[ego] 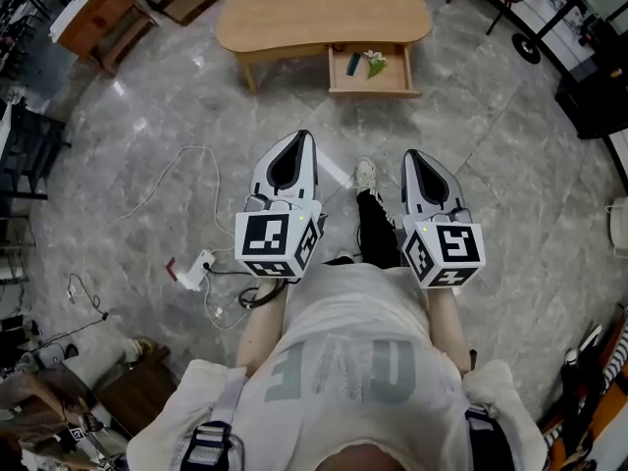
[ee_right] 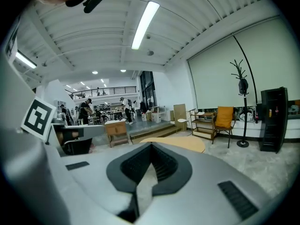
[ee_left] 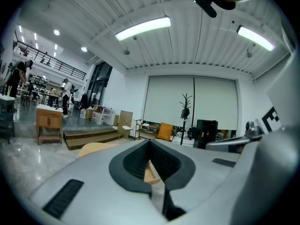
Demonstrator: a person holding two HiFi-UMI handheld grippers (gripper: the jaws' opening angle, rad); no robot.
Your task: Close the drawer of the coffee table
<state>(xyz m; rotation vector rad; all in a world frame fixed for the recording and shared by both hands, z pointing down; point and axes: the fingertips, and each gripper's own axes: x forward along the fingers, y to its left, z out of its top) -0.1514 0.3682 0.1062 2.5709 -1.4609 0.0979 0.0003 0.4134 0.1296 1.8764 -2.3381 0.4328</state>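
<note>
- table [ego: 324, 13]: stands on the floor ahead, well apart from both grippers.
- drawer [ego: 373, 90]: pulled out of the table's near side, open.
- left gripper [ego: 302, 137], right gripper [ego: 413, 155]: side by side, fingers closed together, holding nothing.
- blue thing [ego: 353, 63], white-green thing [ego: 376, 64]: lying in the drawer.

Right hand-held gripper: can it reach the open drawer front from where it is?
Likely not yet: the drawer sits well ahead of the right hand-held gripper, past open floor. Nothing blocks the path, though.
</note>
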